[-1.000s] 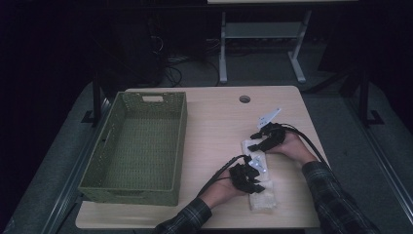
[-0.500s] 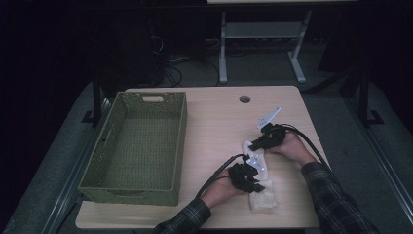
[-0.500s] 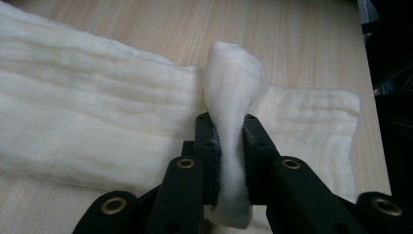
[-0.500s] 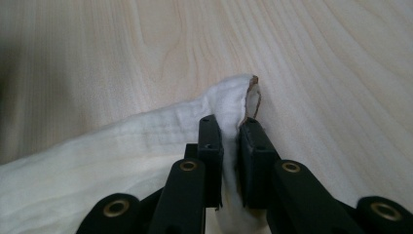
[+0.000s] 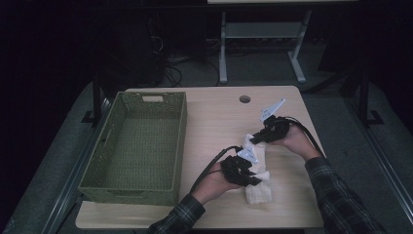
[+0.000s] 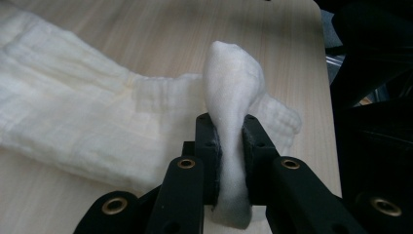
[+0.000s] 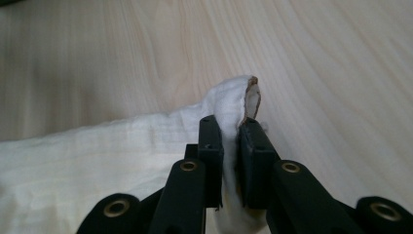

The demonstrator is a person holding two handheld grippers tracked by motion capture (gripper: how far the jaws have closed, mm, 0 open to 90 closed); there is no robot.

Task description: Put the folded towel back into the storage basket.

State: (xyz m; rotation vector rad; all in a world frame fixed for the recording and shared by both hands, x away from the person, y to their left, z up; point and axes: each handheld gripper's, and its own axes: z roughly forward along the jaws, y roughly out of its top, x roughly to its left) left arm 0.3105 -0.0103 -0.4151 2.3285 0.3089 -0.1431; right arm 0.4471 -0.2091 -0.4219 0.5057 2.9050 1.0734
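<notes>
I have the left gripper point(image 6: 229, 161) pinched tight on a raised fold of the cloth point(image 6: 83, 117); the rest of it spreads flat on the table point(image 6: 160, 29) ahead and to one side of those jaws. My right gripper point(image 7: 229, 146) is clamped just as tight on the cloth's far corner. From above, the cloth stretches between both grippers, and the basket point(image 5: 136, 146) sits well off beyond the left one.

Cream cloth point(image 5: 257, 187), green basket point(image 5: 136, 141)

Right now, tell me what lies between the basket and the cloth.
Bare tabletop only, in the high view: nothing sits between the green basket and the white cloth.
</notes>
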